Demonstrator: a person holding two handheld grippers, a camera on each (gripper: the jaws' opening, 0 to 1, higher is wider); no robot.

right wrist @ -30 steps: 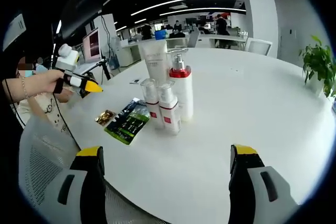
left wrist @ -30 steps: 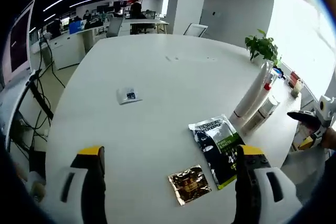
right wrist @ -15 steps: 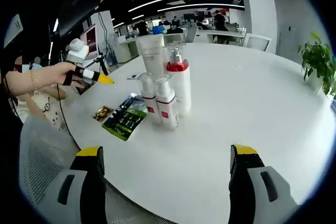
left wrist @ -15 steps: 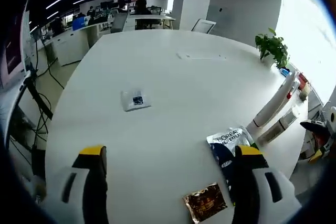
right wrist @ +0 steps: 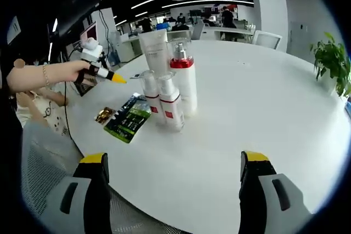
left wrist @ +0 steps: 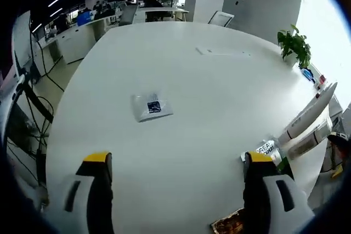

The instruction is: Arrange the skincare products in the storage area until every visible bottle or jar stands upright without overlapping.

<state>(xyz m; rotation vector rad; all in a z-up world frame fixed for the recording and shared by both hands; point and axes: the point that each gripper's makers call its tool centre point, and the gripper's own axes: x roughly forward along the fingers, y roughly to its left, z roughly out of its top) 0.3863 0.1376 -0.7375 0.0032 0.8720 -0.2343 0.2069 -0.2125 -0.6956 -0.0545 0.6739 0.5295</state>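
Observation:
Several skincare bottles stand upright together on the white table [right wrist: 263, 108]: a tall white tube [right wrist: 154, 52], a red-collared pump bottle [right wrist: 184, 83] and two small white bottles [right wrist: 148, 98] [right wrist: 170, 107]. In the left gripper view they show at the right edge as a leaning white cluster [left wrist: 307, 120]. A black-green packet [right wrist: 129, 121] and a gold sachet [right wrist: 105, 115] lie flat beside them. My left gripper [left wrist: 177, 158] is open over bare table; a hand holds it [right wrist: 112, 76] left of the bottles. My right gripper [right wrist: 174, 158] is open, well short of the bottles.
A small white sachet [left wrist: 153, 107] lies alone mid-table. The packet [left wrist: 266, 147] and the gold sachet [left wrist: 230, 224] peek out by my left gripper's right jaw. A potted plant [right wrist: 330, 61] stands at the far right. A mesh chair [right wrist: 38, 179] is at the table's near edge.
The left gripper has moved forward over the table, toward the small white sachet, so the packet and gold sachet slid low in its view. The right gripper barely moved.

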